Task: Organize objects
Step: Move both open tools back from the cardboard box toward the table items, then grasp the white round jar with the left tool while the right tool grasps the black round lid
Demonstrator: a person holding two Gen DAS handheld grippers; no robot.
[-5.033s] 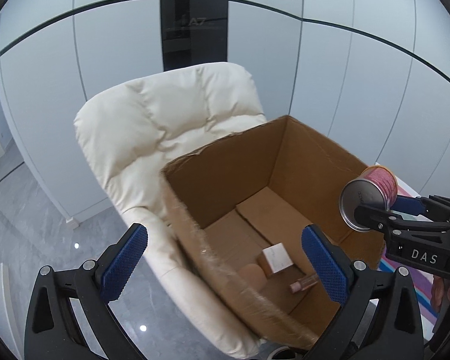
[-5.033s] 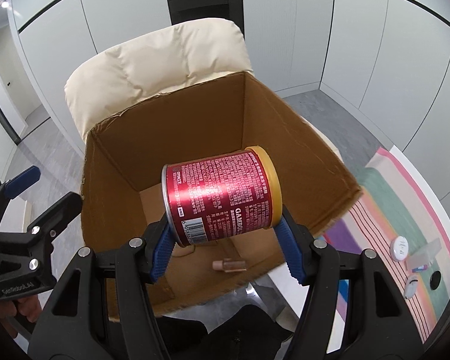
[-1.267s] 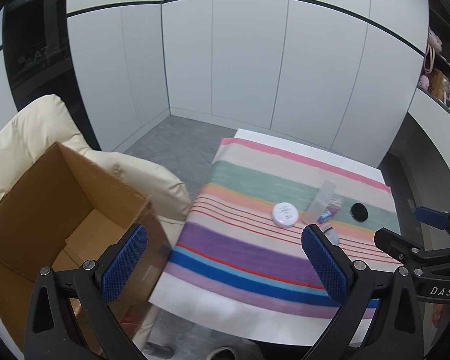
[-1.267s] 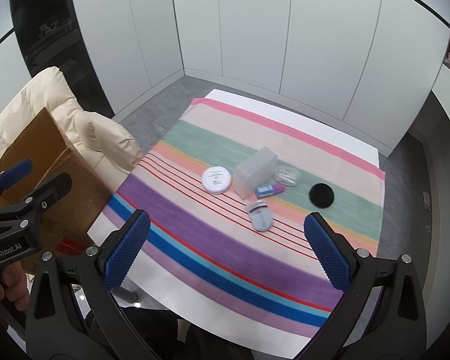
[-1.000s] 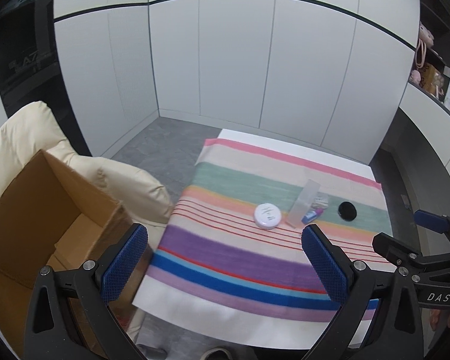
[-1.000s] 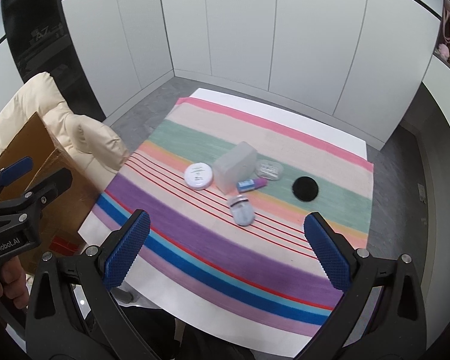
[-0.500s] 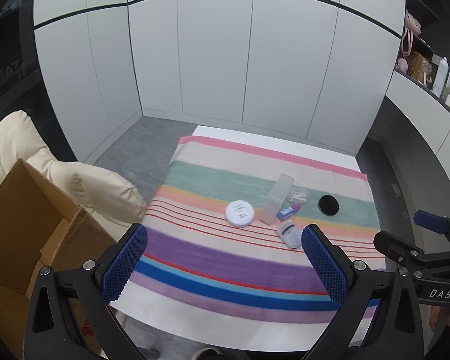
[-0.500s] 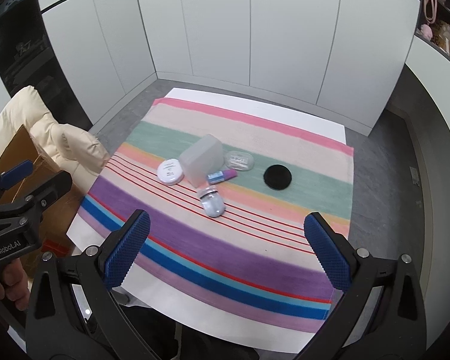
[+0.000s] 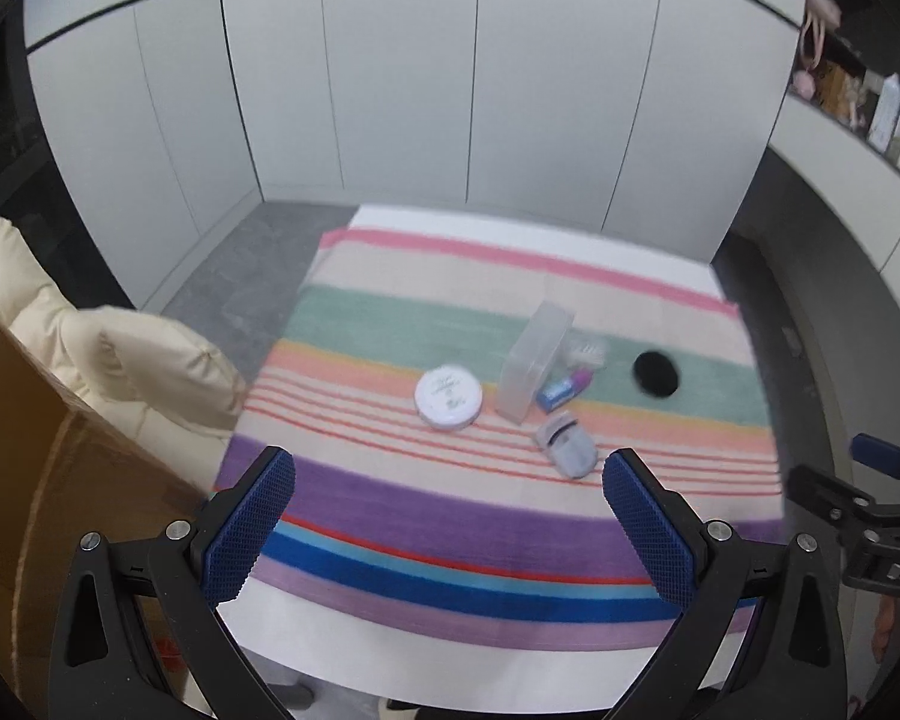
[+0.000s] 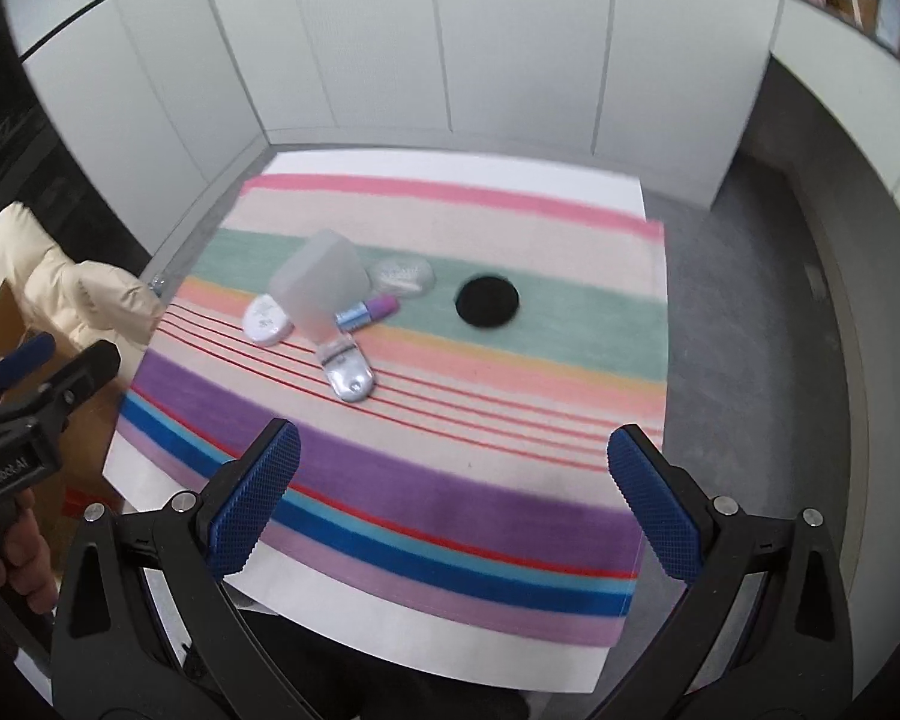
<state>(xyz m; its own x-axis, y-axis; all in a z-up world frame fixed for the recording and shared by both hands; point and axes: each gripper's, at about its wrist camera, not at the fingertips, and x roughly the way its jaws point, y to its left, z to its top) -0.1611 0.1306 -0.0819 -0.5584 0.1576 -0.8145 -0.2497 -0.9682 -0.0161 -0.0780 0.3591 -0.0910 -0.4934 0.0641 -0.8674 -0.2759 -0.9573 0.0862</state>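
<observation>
Several small items lie on the striped tablecloth [image 9: 426,516] [image 10: 450,492]: a round white jar [image 9: 448,396] [image 10: 267,319], a frosted plastic box [image 9: 534,354] [image 10: 321,285], a blue-and-purple tube [image 9: 564,389] [image 10: 367,311], a grey oval case [image 9: 567,444] [image 10: 347,372], a clear oval case [image 10: 403,276] and a black disc [image 9: 655,373] [image 10: 487,301]. My left gripper [image 9: 450,531] is open and empty, held above the near side of the table. My right gripper [image 10: 456,504] is open too, with nothing between its pads.
A cardboard box [image 9: 36,480] sits on a cream armchair [image 9: 120,360] [image 10: 72,288] left of the table. White wall panels stand behind the table. A shelf with small items [image 9: 858,102] runs along the right wall. Grey floor lies to the right of the table.
Both grippers have swung from the box to the table. The red can that the right gripper held 5 s ago is gone from it. The items now sit nearer the middle of both views.
</observation>
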